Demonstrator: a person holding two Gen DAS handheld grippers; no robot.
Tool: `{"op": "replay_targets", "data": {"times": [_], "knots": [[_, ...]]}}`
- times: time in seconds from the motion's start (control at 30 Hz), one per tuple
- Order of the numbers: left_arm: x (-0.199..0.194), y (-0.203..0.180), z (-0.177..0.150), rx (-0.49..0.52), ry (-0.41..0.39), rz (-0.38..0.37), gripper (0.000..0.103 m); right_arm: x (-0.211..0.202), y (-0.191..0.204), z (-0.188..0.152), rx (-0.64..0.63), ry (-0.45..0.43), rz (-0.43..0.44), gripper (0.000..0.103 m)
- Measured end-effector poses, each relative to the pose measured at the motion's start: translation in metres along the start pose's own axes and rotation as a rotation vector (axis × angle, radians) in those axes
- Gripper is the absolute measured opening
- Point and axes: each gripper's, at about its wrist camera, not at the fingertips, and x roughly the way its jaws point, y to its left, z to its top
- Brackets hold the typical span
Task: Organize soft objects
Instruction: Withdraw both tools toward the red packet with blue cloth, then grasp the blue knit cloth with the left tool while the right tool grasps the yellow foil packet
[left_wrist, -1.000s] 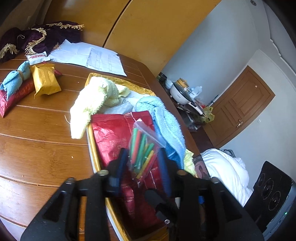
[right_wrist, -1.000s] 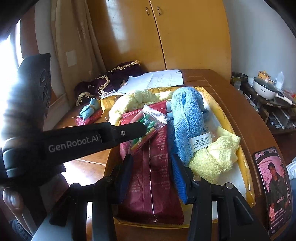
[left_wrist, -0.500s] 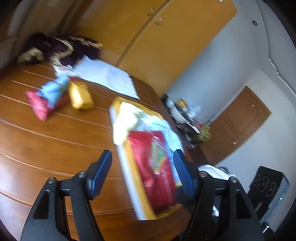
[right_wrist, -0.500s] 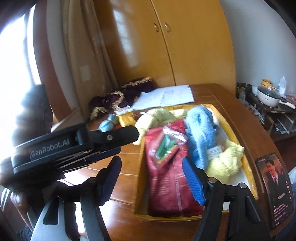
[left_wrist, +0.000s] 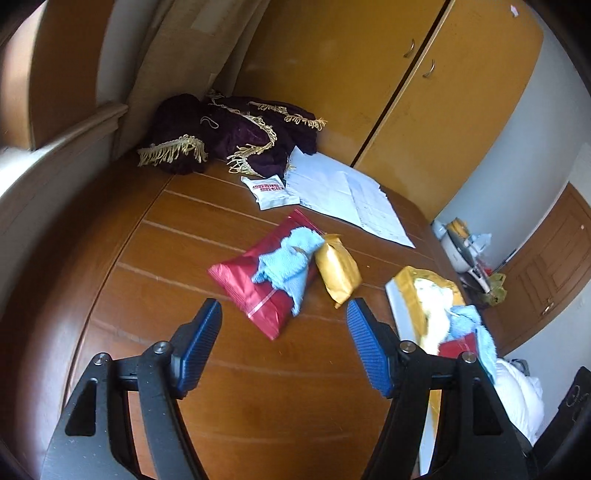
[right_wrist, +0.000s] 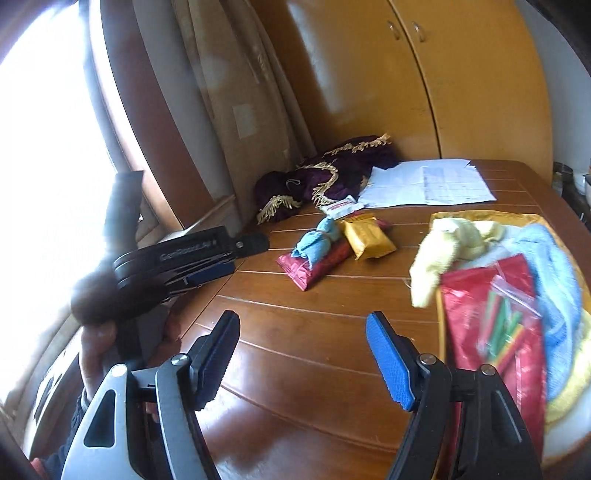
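Blue-padded left gripper and right gripper gape empty; approach the blue cloth atop the red packet squarely, pinching only fabric.

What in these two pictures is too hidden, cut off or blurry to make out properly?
- Tray, left wrist view: its near end is hidden behind the left gripper; the contents are blurred.
- Bag of coloured sticks, right wrist view: motion blur, so the sticks cannot be counted.
- White packet, left wrist view: red print too small to read.
- Window side, right wrist view: washed out by glare.
- Red bag, left wrist view: partly covered by the blue cloth.
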Motion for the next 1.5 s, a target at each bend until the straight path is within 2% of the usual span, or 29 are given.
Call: {"op": "replay_targets", "data": {"times": [0.1,0.3,0.4,0.47,0.5,0.57,0.63,0.7,0.83,1.0,1.13,1.23,1.33,1.5], "knots": [[0.019,-0.005,0.011,0.039,0.014,0.05,0.067,0.02,0.004,0.006,-0.01,0.034,-0.002,0.073],[0.06,-0.013,0.035,0.104,0.053,0.09,0.059,0.054,-0.003,0.014,0.016,0.09,-0.013,0.073],[0.078,-0.015,0.039,0.147,0.073,0.149,0.055,0.066,-0.006,0.015,0.027,0.112,-0.008,0.073],[0.086,-0.011,0.037,0.147,0.08,0.159,0.045,0.072,-0.007,0.017,0.03,0.121,-0.005,0.073],[0.085,-0.008,0.037,0.135,0.069,0.147,0.043,0.074,-0.008,0.017,0.029,0.124,-0.005,0.073],[0.082,-0.005,0.038,0.128,0.073,0.125,0.019,0.08,-0.007,0.018,0.025,0.135,-0.004,0.073],[0.081,-0.004,0.036,0.129,0.086,0.125,0.006,0.085,-0.007,0.019,0.025,0.143,-0.007,0.073],[0.08,-0.003,0.033,0.136,0.092,0.134,0.001,0.087,-0.006,0.021,0.029,0.147,-0.009,0.073],[0.072,0.007,0.028,0.1,0.106,0.088,0.0,0.092,-0.002,0.028,0.035,0.148,-0.004,0.073],[0.059,0.023,0.027,0.04,0.066,0.051,0.0,0.104,0.001,0.04,0.056,0.161,0.009,0.073],[0.055,0.033,0.028,0.0,0.065,0.044,0.0,0.116,-0.008,0.053,0.118,0.172,0.018,0.073],[0.052,0.041,0.031,-0.036,0.065,0.029,0.0,0.128,-0.02,0.066,0.22,0.177,0.026,0.073],[0.048,0.048,0.032,-0.063,0.066,0.015,0.0,0.148,-0.025,0.077,0.258,0.194,-0.025,0.073],[0.048,0.052,0.034,-0.085,0.075,0.003,0.001,0.164,-0.038,0.094,0.308,0.16,-0.108,0.073]]}}
